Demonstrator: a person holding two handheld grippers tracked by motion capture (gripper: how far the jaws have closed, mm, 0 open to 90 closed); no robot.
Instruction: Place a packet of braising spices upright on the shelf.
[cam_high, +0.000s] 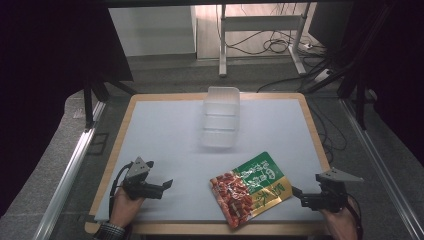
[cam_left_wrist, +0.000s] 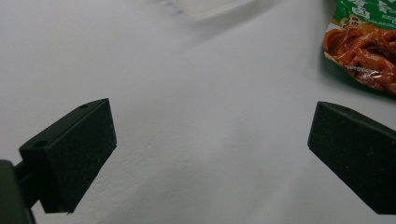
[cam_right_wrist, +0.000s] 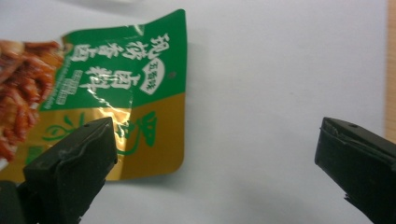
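A snack bag (cam_high: 250, 189), green and gold with a red food picture, lies flat on the white mat near the front edge. Beyond it stands a clear plastic container (cam_high: 220, 116), upright and empty-looking. My left gripper (cam_high: 162, 189) rests at the front left, pointing right toward the bag, open with nothing between its jaws (cam_left_wrist: 210, 149). The bag's corner (cam_left_wrist: 364, 51) lies off to its far right. My right gripper (cam_high: 299, 196) sits just right of the bag, open (cam_right_wrist: 215, 158). The bag's gold end (cam_right_wrist: 112, 93) lies in front of its left jaw, with a small gap.
The white mat (cam_high: 165, 135) covers a wooden-edged table (cam_high: 116, 145); the wood border (cam_right_wrist: 391, 70) runs close beside my right gripper. Metal rails (cam_high: 70, 170) flank the table. Cables and a desk frame (cam_high: 260, 30) lie on the floor behind.
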